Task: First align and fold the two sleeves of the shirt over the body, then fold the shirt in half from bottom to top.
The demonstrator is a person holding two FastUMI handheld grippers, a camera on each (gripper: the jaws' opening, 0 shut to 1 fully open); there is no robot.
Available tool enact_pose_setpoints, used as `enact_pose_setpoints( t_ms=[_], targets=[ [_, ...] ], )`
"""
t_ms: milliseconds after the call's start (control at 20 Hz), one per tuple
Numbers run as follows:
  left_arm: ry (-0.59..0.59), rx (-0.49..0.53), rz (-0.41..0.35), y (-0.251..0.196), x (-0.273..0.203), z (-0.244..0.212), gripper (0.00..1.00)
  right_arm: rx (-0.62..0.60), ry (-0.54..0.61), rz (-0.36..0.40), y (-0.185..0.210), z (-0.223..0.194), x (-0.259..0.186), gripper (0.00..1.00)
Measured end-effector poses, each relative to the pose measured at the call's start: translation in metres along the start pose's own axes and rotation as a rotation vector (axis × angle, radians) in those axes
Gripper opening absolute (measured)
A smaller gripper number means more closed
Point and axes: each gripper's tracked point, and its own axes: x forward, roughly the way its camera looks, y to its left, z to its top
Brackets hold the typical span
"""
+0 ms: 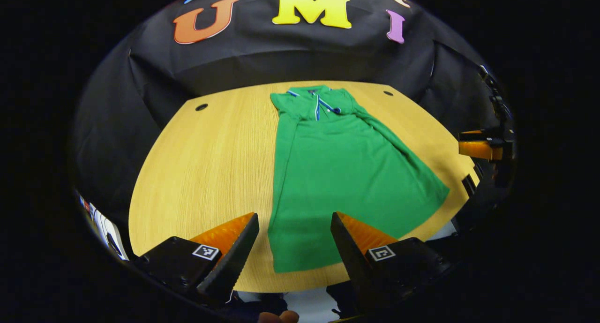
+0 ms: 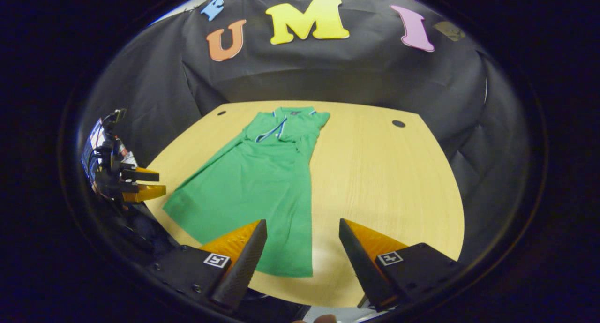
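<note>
A green polo shirt [image 1: 337, 173] lies flat on the wooden table [image 1: 211, 173], collar with white and blue trim at the far end, hem near me. Its sides run straight and narrow from the shoulders, with the sleeves tucked in over the body. My left gripper [image 1: 294, 216] hovers open over the hem's left corner, nothing between its fingers. In the right gripper view the shirt [image 2: 253, 187] lies left of centre, and my right gripper [image 2: 302, 222] stands open above the hem's right corner. The left gripper [image 2: 140, 182] also shows at the far left of that view, and the right gripper [image 1: 483, 145] at the left gripper view's right edge.
Two small round holes [image 1: 201, 107] [image 1: 387, 93] sit near the table's far corners. Bare tabletop [image 2: 384, 182] stretches to the right of the shirt. Black cloth walls close in the back and sides.
</note>
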Motion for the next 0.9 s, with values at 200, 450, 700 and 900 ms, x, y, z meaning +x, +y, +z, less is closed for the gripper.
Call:
enact_pose_setpoints(
  t_ms=[200, 450, 700, 900],
  targets=[
    [0.060, 0.032, 0.010, 0.008, 0.004, -0.039, 0.99, -0.060, 0.120, -0.038, -0.010, -0.049, 0.009, 0.93],
    [0.101, 0.041, -0.021, 0.008, 0.010, -0.062, 0.99, -0.093, 0.207, -0.041, 0.000, -0.081, 0.025, 0.98],
    [0.122, 0.039, -0.024, 0.010, 0.016, -0.074, 0.99, -0.106, 0.251, -0.066, 0.003, -0.094, 0.040, 0.98],
    [0.129, 0.024, -0.018, 0.009, 0.023, -0.071, 0.99, -0.115, 0.269, -0.074, 0.003, -0.094, 0.043, 0.98]
  ],
)
